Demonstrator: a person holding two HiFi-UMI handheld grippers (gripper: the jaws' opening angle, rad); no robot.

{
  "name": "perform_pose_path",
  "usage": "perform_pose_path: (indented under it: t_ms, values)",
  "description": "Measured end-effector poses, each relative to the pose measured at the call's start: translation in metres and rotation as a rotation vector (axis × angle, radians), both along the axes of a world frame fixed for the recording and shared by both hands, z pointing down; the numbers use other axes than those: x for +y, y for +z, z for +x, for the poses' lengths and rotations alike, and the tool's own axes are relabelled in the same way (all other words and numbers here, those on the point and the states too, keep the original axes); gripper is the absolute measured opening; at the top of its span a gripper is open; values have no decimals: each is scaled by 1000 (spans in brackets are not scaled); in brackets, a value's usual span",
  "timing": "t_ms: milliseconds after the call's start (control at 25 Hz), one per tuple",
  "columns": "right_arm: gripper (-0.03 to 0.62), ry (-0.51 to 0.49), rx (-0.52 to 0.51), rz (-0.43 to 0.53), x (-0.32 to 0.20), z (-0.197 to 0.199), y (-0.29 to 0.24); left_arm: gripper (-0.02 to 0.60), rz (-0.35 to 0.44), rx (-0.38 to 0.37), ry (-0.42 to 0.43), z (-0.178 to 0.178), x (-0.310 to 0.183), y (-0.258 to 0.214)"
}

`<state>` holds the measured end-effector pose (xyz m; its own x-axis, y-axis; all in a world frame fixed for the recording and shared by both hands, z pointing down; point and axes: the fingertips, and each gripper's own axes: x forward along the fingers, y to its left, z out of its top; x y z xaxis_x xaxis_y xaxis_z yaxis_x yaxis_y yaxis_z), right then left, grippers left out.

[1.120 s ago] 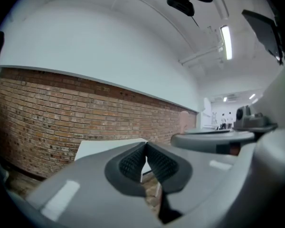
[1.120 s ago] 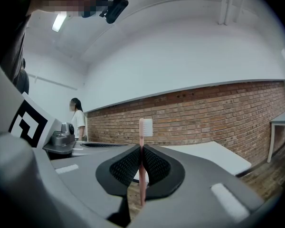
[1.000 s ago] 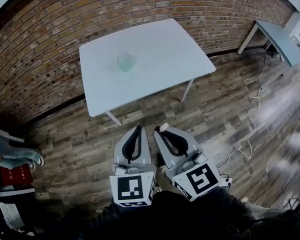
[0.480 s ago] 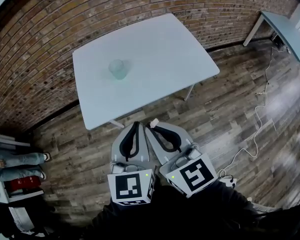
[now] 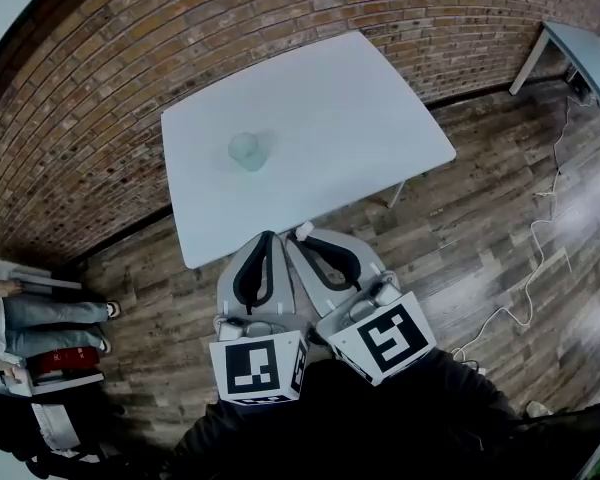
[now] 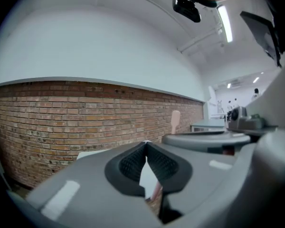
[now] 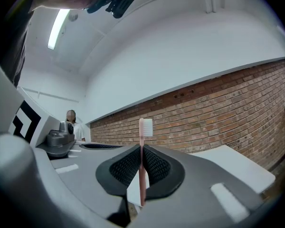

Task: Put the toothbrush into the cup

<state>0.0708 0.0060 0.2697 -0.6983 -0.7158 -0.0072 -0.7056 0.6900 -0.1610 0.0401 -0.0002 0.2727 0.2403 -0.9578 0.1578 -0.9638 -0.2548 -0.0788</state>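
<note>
**A:** Where is the toothbrush?

**B:** In the right gripper. Its jaws are clamped on the pink handle. The toothbrush stands upright between them, with its white bristle head clear above the jaw tips.

**A:** And the left gripper?

**B:** The left gripper has its jaws pressed together at the tips, with nothing between them.

**A:** Where are the two relative to the table?

**B:** At the near edge of the table, close side by side, both pointing toward it. In the head view the jaw tips just reach that edge. The gripper bodies hang over the floor on the table's near side.

**A:** And the cup?

**B:** The cup stands upright on the table, toward its left end. It is well apart from both grippers and from the toothbrush. I cannot tell whether anything is inside it.

**A:** What else is around the table?

**B:** A brick wall runs along the table's far side. A white cable trails over the floor to the right of the table. A person's legs show well to its left.
</note>
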Motion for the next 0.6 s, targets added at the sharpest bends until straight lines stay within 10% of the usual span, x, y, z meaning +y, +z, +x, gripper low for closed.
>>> perform_pose_path:
  t_ms: [600]
  values:
    - [12,-16,64,-28,-52,-33,15,9,-2,47,-58,-48,-53,12]
